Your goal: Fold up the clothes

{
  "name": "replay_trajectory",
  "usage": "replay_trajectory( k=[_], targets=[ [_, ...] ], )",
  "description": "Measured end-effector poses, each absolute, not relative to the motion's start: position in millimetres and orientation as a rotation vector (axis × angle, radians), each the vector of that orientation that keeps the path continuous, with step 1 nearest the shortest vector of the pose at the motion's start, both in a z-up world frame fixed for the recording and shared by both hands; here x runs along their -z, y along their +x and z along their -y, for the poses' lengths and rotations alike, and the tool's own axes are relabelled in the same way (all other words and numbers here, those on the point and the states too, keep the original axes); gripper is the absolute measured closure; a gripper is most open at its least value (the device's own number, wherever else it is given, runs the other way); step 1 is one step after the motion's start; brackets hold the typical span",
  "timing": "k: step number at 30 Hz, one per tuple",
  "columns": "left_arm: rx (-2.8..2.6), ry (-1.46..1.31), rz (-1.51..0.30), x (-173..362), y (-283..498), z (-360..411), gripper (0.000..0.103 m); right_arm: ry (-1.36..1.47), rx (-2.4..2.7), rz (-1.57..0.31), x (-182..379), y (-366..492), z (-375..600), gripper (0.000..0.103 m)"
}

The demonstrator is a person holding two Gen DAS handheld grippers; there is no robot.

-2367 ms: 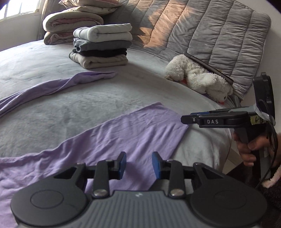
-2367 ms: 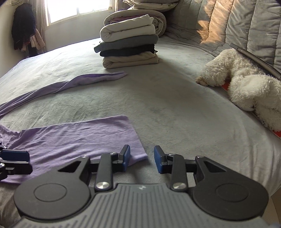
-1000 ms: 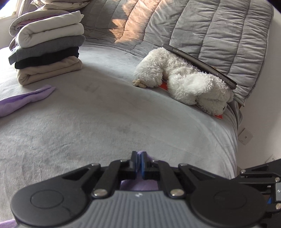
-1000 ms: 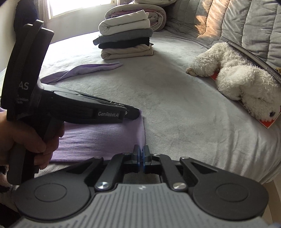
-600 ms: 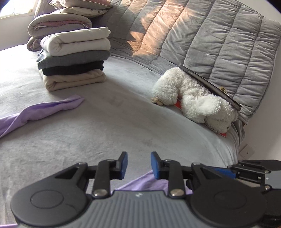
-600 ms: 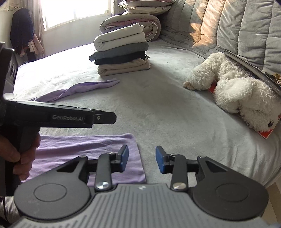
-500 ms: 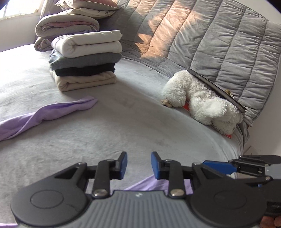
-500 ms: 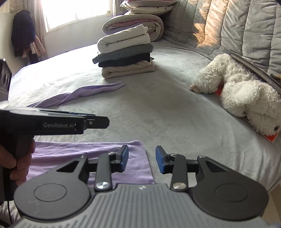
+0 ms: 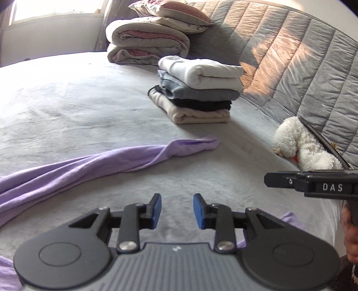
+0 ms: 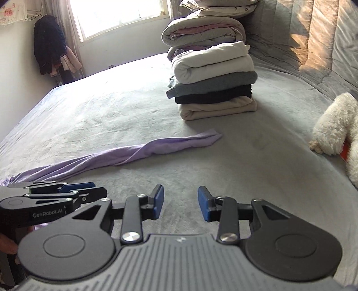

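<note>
open room: a wide stretch of grey bed [image 10: 257, 170] is lying bare ahead of both tools, between the lilac cloth and the white plush toy [image 10: 335, 125]; the bed is curving away at its right edge in the right wrist view.
edges: the quilted headboard [image 9: 290, 67] is closing off the far right side; a wall with a window [image 10: 116, 15] is closing off the far end.
left tool [image 9: 176, 210]: released, its two blue pads standing well apart over bare bed, gripping nothing.
right tool [image 10: 180, 203]: released as well, pads spread wide, nothing between them; a hand [image 9: 350, 232] is gripping its handle at the right edge of the left wrist view.
counts: two tools, one lilac garment [image 9: 94, 165], one stack of four folded clothes [image 10: 212, 82] (white on top, then grey, black, beige), one rolled duvet [image 9: 147, 42] with a pillow on it behind the stack, one plush toy.
task's thing: the lilac garment is lying unfolded on the bed, left of centre; a long twisted strip is reaching toward the stack, its tip stopping near the beige bottom layer but apart from it.
more of it: a small lilac corner [image 9: 288, 218] is showing just beside the left tool's right arm, and another patch at the lower left edge.
look: thin, soft, creased along the strip.
</note>
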State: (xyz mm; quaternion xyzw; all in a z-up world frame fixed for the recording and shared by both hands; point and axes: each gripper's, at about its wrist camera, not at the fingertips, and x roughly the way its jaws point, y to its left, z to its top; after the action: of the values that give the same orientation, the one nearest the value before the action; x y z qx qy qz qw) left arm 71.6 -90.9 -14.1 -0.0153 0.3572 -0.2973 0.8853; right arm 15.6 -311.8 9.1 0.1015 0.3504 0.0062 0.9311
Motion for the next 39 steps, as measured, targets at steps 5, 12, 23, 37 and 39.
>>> replay_trajectory(
  k=[5,12,23,37,39],
  targets=[
    [0.496,-0.033,-0.759,15.5,87.5,50.4,0.071,0.242,-0.045,-0.72,-12.1,57.3,299.4,0.064],
    [0.409,-0.066,-0.753,25.7,110.4,-0.6,0.071,0.306,-0.042,-0.733,-7.8,114.5,301.0,0.065],
    [0.511,-0.02,-0.719,36.3,119.5,-14.4,0.071,0.388,-0.183,-0.722,18.3,160.2,292.3,0.065],
    [0.554,0.022,-0.738,51.7,129.5,-10.7,0.071,0.542,-0.247,-0.859,44.4,156.5,291.3,0.065],
    [0.552,0.022,-0.741,53.0,129.9,-10.8,0.071,0.567,-0.249,-0.872,46.7,154.4,293.1,0.065]
  ],
)
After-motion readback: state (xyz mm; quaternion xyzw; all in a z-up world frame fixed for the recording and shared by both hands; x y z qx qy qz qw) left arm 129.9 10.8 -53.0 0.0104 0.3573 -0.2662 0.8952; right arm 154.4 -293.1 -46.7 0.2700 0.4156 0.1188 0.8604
